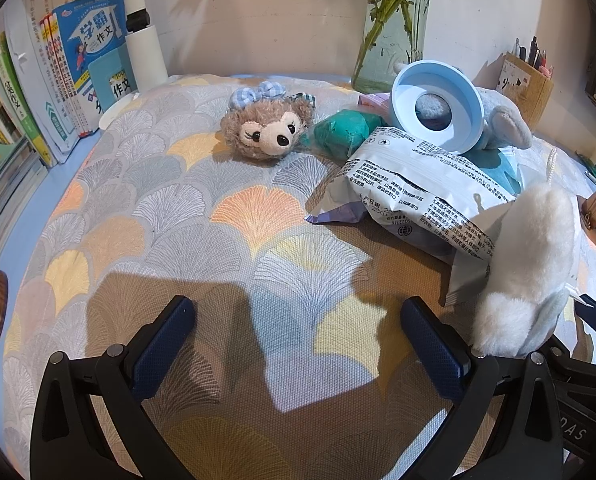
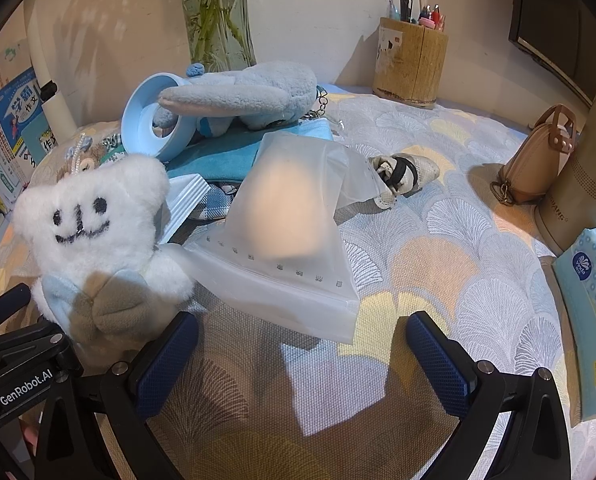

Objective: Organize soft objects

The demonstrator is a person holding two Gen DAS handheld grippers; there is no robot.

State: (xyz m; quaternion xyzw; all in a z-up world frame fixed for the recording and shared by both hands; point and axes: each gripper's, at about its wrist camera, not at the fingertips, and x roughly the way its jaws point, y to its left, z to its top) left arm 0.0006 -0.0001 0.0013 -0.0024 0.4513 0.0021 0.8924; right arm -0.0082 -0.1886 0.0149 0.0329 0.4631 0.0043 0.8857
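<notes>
My left gripper (image 1: 298,344) is open over bare patterned cloth (image 1: 202,216). My right gripper (image 2: 302,360) is open too, just short of a frosted zip bag (image 2: 290,220) with something pinkish inside. A white smiling plush (image 2: 98,224) stands between the two grippers, outside both jaws, and shows from behind as the white plush (image 1: 526,264). A brown bear plush head (image 1: 266,128) with a blue bow lies far ahead. A grey-blue plush (image 2: 250,92) lies partly through a blue plastic ring (image 2: 150,120). A teal soft lump (image 1: 342,130) sits beside a printed wipes pack (image 1: 418,184).
Books (image 1: 70,72) line the left edge, and a glass vase (image 2: 218,12) stands at the back. A wooden pen holder (image 2: 410,60), tan pouch (image 2: 538,160), beige flask (image 2: 586,184) and tissue pack (image 2: 590,300) crowd the right. A folded teal cloth (image 2: 218,152) lies under the pile.
</notes>
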